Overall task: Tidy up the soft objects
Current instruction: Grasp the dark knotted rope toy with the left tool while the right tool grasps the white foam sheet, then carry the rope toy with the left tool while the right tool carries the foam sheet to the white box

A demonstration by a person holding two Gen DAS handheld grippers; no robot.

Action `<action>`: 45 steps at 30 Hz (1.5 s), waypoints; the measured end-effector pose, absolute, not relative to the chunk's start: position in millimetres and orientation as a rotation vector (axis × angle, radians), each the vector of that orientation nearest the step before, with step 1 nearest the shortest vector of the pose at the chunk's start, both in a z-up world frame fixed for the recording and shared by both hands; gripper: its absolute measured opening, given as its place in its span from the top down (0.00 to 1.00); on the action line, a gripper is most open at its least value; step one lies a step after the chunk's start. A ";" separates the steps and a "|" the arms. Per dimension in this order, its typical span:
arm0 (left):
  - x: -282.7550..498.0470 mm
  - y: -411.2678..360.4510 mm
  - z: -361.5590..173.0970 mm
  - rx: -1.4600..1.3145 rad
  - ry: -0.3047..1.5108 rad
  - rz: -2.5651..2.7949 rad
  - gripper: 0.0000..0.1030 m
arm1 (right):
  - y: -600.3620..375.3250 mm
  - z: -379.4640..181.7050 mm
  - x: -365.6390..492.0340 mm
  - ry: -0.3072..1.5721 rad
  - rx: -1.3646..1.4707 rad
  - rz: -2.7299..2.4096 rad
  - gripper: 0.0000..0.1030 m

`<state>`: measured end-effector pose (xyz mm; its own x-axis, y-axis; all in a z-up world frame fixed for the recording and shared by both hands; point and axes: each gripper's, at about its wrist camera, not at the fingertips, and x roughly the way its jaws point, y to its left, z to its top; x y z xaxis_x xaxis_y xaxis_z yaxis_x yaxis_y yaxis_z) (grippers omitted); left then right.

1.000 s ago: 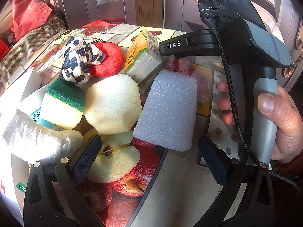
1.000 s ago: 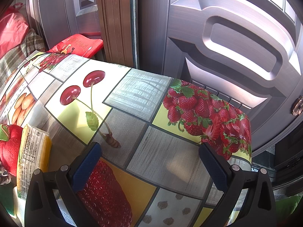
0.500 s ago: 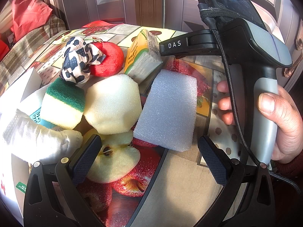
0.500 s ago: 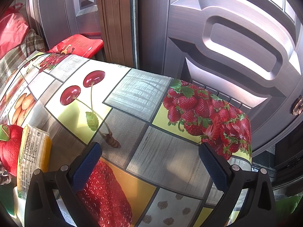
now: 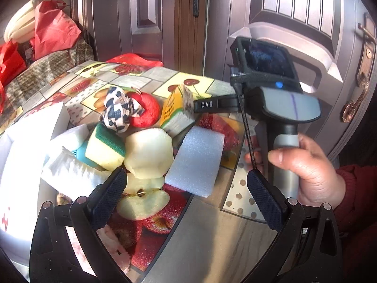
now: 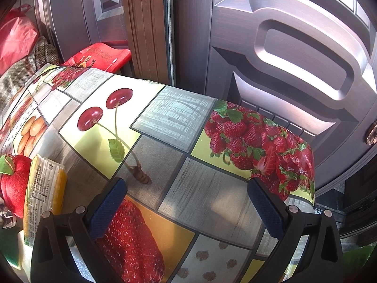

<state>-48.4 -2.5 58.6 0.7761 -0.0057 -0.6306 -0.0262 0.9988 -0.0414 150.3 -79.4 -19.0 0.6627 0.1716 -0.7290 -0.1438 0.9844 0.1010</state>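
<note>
In the left wrist view a pile of soft objects lies on the fruit-print table: a white foam block [image 5: 195, 162], a pale round sponge [image 5: 149, 153], a green-and-yellow scouring sponge [image 5: 106, 147], a cow-print cloth ball [image 5: 120, 109], a red plush apple [image 5: 145, 110], a yellow tissue pack [image 5: 176, 112] and a white cloth [image 5: 73, 175]. My left gripper [image 5: 186, 198] is open and empty just in front of the foam block. My right gripper [image 6: 186, 202] is open and empty over bare tablecloth; the tissue pack [image 6: 44, 188] and red apple [image 6: 14, 184] show at its left.
A white box [image 5: 26, 141] stands at the left of the pile. The right gripper's body and the hand holding it [image 5: 282, 118] are to the right of the foam block. Metal doors [image 6: 282, 47] stand behind the table; its far edge [image 6: 308, 165] is close.
The left gripper has pulled back and risen a little, so the pile looks farther and more of the doors shows. The right gripper has hardly moved.
</note>
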 end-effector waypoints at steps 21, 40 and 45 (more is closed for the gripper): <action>-158.3 45.5 29.5 -0.075 0.808 0.239 0.00 | -80.0 3.7 64.8 0.542 -0.347 1.213 0.00; -139.4 62.9 5.2 -0.122 0.896 0.195 0.71 | -50.8 -20.7 57.3 0.628 -0.553 1.195 0.14; -164.1 66.3 20.7 -0.128 0.799 0.245 0.74 | -71.0 -1.2 48.7 0.551 -0.455 1.261 0.14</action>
